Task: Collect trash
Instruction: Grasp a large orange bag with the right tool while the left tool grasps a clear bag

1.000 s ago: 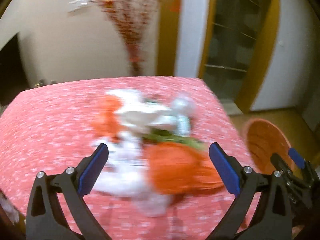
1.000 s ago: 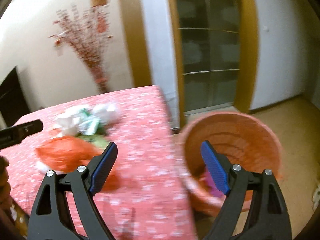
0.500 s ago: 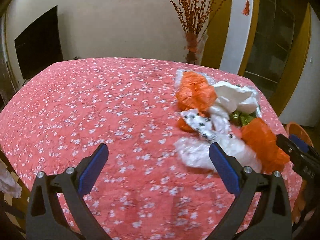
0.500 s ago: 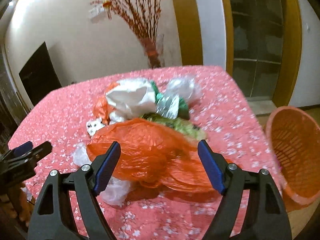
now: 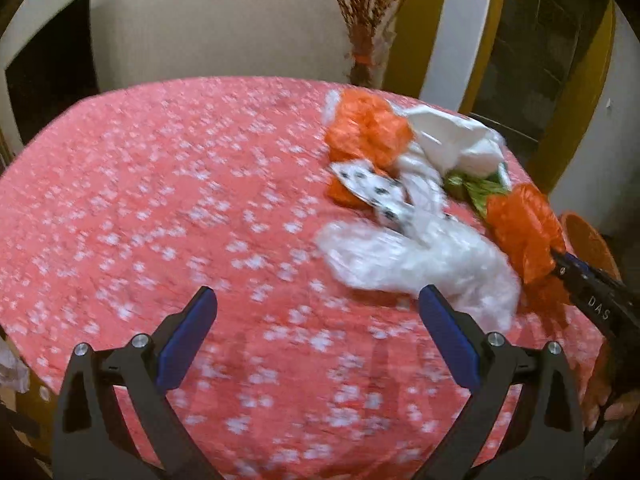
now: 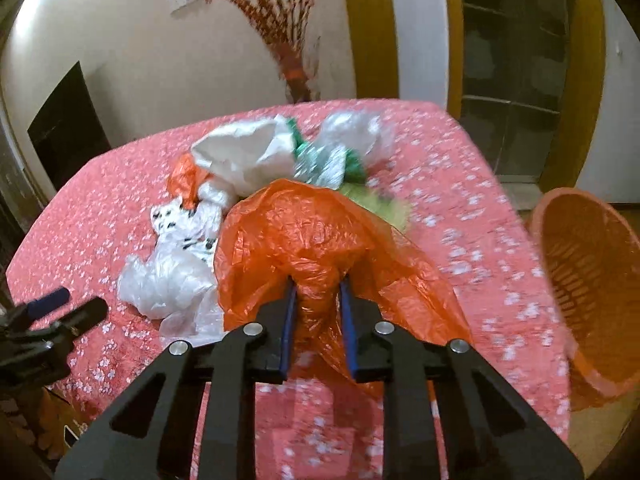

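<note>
Orange plastic film bunches between the blue pads of the right gripper, whose jaws are drawn narrow onto a fold of the orange bag at the near edge of a trash heap on the pink flowered tablecloth. Beside and behind it lie a clear plastic bag, a white bag, a spotted wrapper, green foil packaging and a second orange bag. The orange basket stands tilted just off the table's right edge.

The left gripper hovers over bare cloth with its jaws wide, holding nothing.

Risk lies in the thin grip: only a pinch of slippery film is held (the rest of the bag billows loose), so a quick lift could let it slide free. The trailing skirt could also drag the clear bag or the green scraps off the table edge, short of the basket.

Half a second ago the right jaws stood wide around the orange bag; now they have closed on it. The left gripper's view has shifted slightly, its jaws as open as before and the heap undisturbed.
</note>
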The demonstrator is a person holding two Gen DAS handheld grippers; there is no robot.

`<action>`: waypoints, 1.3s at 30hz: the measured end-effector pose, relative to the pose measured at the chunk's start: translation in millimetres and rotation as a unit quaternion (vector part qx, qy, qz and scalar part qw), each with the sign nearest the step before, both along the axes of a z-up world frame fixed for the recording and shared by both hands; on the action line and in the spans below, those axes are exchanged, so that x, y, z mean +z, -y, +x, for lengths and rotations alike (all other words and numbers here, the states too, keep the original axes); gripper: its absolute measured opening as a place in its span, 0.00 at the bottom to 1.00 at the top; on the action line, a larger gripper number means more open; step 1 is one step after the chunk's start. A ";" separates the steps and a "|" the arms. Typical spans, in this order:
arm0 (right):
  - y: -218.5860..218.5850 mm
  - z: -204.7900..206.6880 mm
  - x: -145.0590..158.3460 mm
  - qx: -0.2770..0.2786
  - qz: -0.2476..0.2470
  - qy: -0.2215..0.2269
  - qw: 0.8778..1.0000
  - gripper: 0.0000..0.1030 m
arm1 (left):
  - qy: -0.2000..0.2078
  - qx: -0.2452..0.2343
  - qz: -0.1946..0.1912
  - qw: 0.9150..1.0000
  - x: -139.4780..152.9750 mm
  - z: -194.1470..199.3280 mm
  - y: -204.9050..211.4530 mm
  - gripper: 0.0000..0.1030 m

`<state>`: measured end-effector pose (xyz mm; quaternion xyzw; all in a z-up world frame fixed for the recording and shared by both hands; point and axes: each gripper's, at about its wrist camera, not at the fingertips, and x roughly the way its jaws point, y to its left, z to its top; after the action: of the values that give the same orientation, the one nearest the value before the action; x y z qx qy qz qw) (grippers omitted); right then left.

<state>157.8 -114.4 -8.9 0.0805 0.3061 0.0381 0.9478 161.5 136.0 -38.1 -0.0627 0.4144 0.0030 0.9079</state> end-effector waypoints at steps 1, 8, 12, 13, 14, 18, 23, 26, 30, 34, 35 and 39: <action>3.5 -3.6 1.8 -0.005 0.001 0.005 1.000 0.19 | -0.001 -0.003 -0.006 1.000 -1.2 2.1 3.3 0.96; 39.9 -23.2 6.4 -0.057 -0.004 0.029 0.998 0.18 | 0.018 -0.036 0.008 0.999 5.1 5.5 40.4 0.96; 59.3 -32.3 3.1 -0.079 -0.003 0.031 0.996 0.18 | 0.018 -0.050 0.000 0.999 4.2 15.5 59.8 0.96; 63.0 -34.3 1.8 -0.083 -0.002 0.031 0.996 0.18 | 0.018 -0.050 0.003 0.999 4.0 18.9 62.8 0.96; 64.7 -35.9 0.2 -0.086 -0.002 0.030 0.996 0.18 | 0.019 -0.049 0.010 0.999 3.5 20.7 66.5 0.96; 76.7 -42.2 -5.3 -0.099 0.003 0.026 0.995 0.18 | 0.023 -0.048 0.029 0.998 0.9 24.9 79.0 0.96; 87.7 -44.3 -11.1 -0.109 0.011 0.019 0.994 0.18 | 0.014 -0.044 0.029 0.999 -3.8 37.6 83.4 0.96; 89.5 -44.8 -14.2 -0.106 0.013 0.019 0.994 0.18 | 0.004 -0.040 0.022 0.999 -9.3 47.9 85.3 0.95; 90.9 -44.7 -17.9 -0.106 0.014 0.015 0.994 0.18 | -0.009 -0.036 0.020 0.999 -17.8 58.1 88.2 0.86; 91.9 -44.1 -19.6 -0.107 0.015 0.014 0.994 0.18 | -0.012 -0.042 0.015 0.999 -23.0 57.4 91.4 0.69; 92.7 -44.1 -19.8 -0.107 0.016 0.014 0.994 0.18 | -0.010 -0.044 0.016 0.999 -22.9 56.8 91.7 0.64; 93.9 -44.9 -20.2 -0.108 0.018 0.014 0.994 0.18 | 0.000 -0.057 0.003 0.998 -22.3 51.8 92.3 0.53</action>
<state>112.9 -208.3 -29.1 0.1296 0.2812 -0.0577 0.9491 213.3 43.7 -60.4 -0.0363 0.4176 -0.0473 0.9067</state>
